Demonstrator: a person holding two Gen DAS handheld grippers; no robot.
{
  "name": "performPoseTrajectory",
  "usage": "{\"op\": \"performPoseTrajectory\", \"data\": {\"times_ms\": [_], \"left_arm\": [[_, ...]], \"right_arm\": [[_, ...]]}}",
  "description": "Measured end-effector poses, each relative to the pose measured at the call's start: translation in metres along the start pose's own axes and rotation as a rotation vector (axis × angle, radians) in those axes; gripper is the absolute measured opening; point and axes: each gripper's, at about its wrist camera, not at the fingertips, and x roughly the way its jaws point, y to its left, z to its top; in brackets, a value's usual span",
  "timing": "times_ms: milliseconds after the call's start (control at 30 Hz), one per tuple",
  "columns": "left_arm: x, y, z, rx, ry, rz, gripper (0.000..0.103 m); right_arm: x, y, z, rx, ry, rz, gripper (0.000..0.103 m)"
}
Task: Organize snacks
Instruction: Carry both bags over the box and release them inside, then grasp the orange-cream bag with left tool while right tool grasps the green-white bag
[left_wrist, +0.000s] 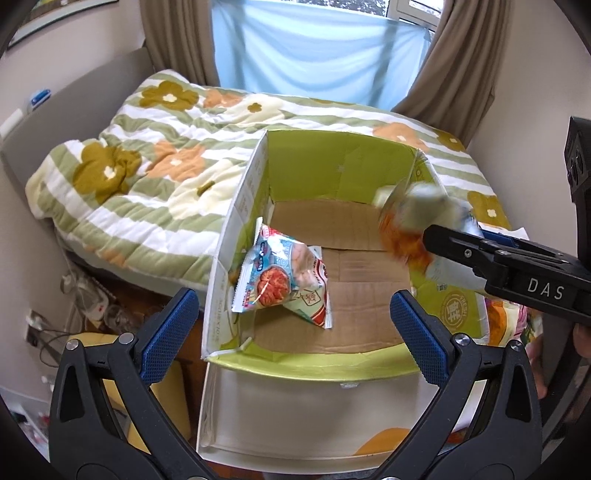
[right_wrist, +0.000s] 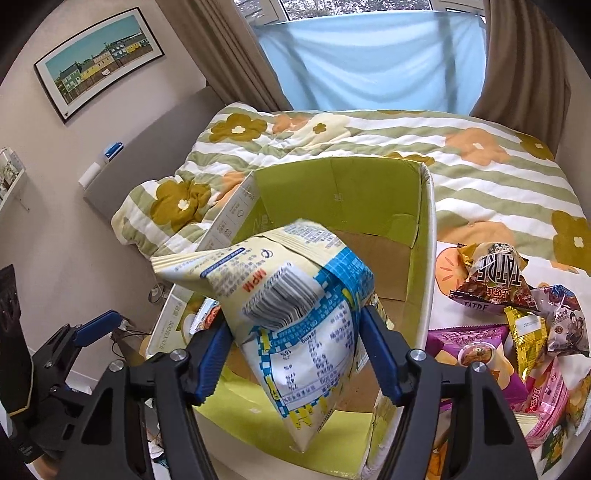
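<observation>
A cream-and-blue snack bag (right_wrist: 295, 314) is pinched by the right gripper (right_wrist: 295, 354) above the cardboard box (left_wrist: 343, 158) — the left gripper (left_wrist: 291, 332) is spread wide, nothing held.

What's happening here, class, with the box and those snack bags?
A person is sorting snacks into a cardboard box on the bed. The right claw grips a pale yellow and blue snack bag above the box. The left claw hangs open and empty at the box's near edge. One snack packet lies inside; more snack bags wait alongside.
</observation>
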Motion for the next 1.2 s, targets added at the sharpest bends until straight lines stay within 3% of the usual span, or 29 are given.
{"op": "performPoseTrajectory", "data": {"times_ms": [67,100,133,300,567,800,1000,1200], "left_arm": [[0.0,0.002,-0.001,0.001,0.003,-0.005,0.103],[0.0,0.003,-0.002,0.0,0.004,-0.006,0.103],[0.0,0.004,-0.003,0.0,0.005,-0.011,0.103],[-0.002,0.007,-0.003,-0.011,0.006,-0.021,0.103],[-0.013,0.018,-0.007,-0.008,0.002,-0.043,0.103],[-0.034,0.016,-0.012,0.019,-0.039,-0.098,0.103],[-0.048,-0.014,-0.014,0.053,-0.059,-0.154,0.103],[-0.06,-0.069,-0.014,0.087,-0.095,-0.201,0.103]], "right_arm": [[-0.002,-0.002,-0.002,0.022,-0.029,0.005,0.082],[-0.004,-0.003,-0.004,0.035,-0.05,0.019,0.094],[-0.006,-0.004,-0.004,0.037,-0.065,0.025,0.098],[-0.013,0.001,-0.009,-0.001,-0.09,-0.04,0.098],[-0.024,0.006,-0.021,0.027,-0.069,-0.047,0.098],[-0.052,0.017,-0.037,0.048,-0.107,-0.055,0.098],[-0.086,0.0,-0.053,0.096,-0.154,-0.085,0.098],[-0.129,-0.041,-0.065,0.115,-0.204,-0.16,0.098]]}}
